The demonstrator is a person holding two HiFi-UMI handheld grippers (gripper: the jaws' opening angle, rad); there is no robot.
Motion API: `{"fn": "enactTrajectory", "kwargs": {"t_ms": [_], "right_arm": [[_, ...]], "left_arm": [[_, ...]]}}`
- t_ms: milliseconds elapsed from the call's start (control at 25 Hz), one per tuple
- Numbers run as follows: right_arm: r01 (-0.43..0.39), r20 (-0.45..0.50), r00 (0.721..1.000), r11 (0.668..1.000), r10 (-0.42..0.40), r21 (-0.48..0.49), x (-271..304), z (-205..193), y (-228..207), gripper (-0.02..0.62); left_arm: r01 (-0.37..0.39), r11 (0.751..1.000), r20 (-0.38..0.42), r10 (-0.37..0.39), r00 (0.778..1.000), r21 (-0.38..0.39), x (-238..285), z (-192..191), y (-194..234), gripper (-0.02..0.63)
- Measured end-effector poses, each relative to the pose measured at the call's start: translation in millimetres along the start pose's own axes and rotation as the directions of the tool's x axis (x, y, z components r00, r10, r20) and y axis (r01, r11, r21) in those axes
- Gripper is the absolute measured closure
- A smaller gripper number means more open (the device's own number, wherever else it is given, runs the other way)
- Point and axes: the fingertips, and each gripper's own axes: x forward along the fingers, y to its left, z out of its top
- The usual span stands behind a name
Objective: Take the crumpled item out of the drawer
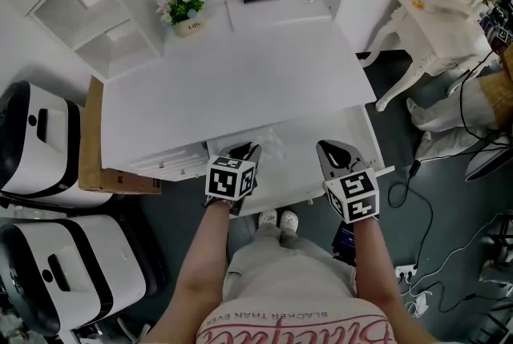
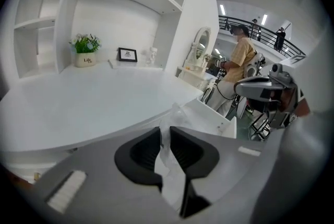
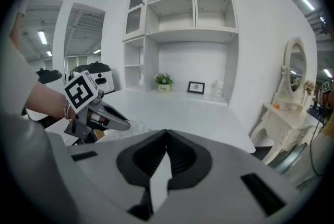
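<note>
Crumpled item (image 2: 168,165) in left claw (image 2: 165,131), above drawer (image 1: 314,167)

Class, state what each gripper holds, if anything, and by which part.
Left gripper: crumpled clear plastic, pinched by a bunched fold. Right gripper: shut, holding nothing.

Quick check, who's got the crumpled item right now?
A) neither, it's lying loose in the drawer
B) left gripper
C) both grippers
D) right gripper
B: in the left gripper view the crumpled item is pinched between the jaws of the left gripper, while the right gripper has its jaws together with nothing between them.
</note>
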Motion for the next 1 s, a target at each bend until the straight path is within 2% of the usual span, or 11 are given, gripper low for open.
{"fn": "enactTrajectory", "kwargs": {"t_ms": [280, 480, 720, 1000], "right_arm": [[0.006, 0.048, 0.999, 1.0, -0.005, -0.025, -5, 22, -2, 0.589], [0.018, 0.079, 0.997, 0.999, -0.015, -0.044, -11, 37, -6, 0.589], [0.026, 0.122, 0.992, 0.997, -0.018, -0.069, -22, 56, -11, 0.589], [0.097, 0.221, 0.972, 0.992, -0.078, -0.076, -45, 89, -33, 0.589]], "left_arm": [[-0.038, 0.999, 0.101, 0.034, 0.994, 0.034, -31, 29, 5, 0.538], [-0.074, 0.996, 0.196, 0.064, 0.979, 0.045, -55, 61, 11, 0.538], [-0.133, 0.989, 0.325, 0.105, 0.94, 0.064, -83, 100, 11, 0.538], [-0.208, 0.973, 0.467, 0.139, 0.873, 0.1, -112, 138, 5, 0.537]]}}
